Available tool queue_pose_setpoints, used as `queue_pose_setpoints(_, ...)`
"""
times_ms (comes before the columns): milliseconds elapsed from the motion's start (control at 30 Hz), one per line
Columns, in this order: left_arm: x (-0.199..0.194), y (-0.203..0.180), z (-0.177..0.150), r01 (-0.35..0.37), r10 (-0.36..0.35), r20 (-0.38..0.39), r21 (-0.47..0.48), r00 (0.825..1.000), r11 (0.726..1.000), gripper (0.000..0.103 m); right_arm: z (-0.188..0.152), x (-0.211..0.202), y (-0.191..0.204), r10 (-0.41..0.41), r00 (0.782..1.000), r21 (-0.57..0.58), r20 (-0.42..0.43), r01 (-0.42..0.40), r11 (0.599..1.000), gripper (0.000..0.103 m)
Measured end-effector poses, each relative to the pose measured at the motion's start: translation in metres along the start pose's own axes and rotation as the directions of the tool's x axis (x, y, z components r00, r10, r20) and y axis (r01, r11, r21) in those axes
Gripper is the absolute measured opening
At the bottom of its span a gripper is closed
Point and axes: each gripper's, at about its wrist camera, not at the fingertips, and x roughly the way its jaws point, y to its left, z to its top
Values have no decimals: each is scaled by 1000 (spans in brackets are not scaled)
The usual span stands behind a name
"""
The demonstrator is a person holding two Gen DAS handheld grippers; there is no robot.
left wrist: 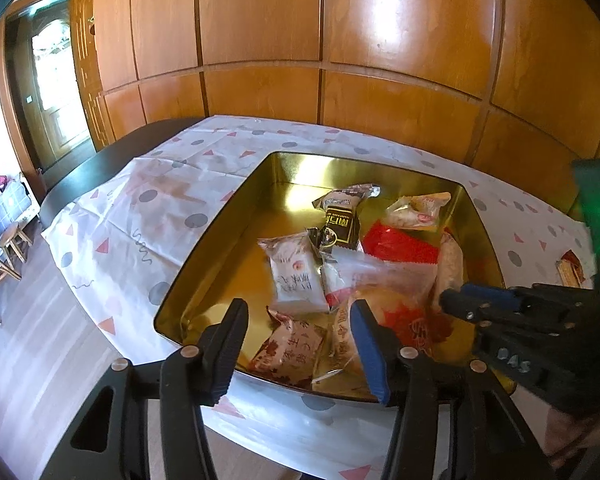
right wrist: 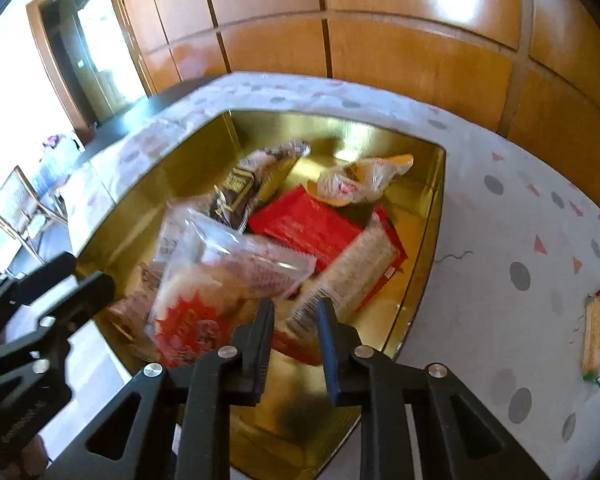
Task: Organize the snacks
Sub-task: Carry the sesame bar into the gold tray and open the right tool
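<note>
Left wrist view. Gold tin (left wrist: 236,216), open, on a patterned cloth (left wrist: 148,208) over the surface; holds the gathered snacks, heaped toward its near right corner, likely because they were dropped in from that side. Contents: white packet (left wrist: 296,276) near centre; black packet (left wrist: 340,224) behind it; red packet (left wrist: 396,244) to the right; clear bag (left wrist: 380,300) nearest. Left gripper (left wrist: 300,344) hangs over the near rim, jaws about half open, nothing between them. Right gripper (left wrist: 460,304) enters from the right, tips over the clear bag; grip hidden here. One loose snack (left wrist: 570,270) lies outside the tin at far right, partly cut off.

Right wrist view. Blurred. Right gripper (right wrist: 296,320) points down into the tin (right wrist: 424,240), jaws narrow, nearly together; whether they pinch the edge of a ridged wrapper (right wrist: 356,276) cannot be told. Loose wafer packet (right wrist: 598,332) rests on the cloth (right wrist: 500,208), right of the tin, not yet collected. Packet print unreadable.
</note>
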Motion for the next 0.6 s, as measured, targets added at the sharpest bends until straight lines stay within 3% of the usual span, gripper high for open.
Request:
queue_pose_setpoints(267,-6,-6,0,15,-15,10,8,1000,1000,54,-8,-43,-19,-4,994,62,105,-3,998,27)
queue_pose_setpoints(600,-15,-22,1,33,-34,24,51,999,998,54,-32,-79,-59,-66,986,177,155,38,983,27)
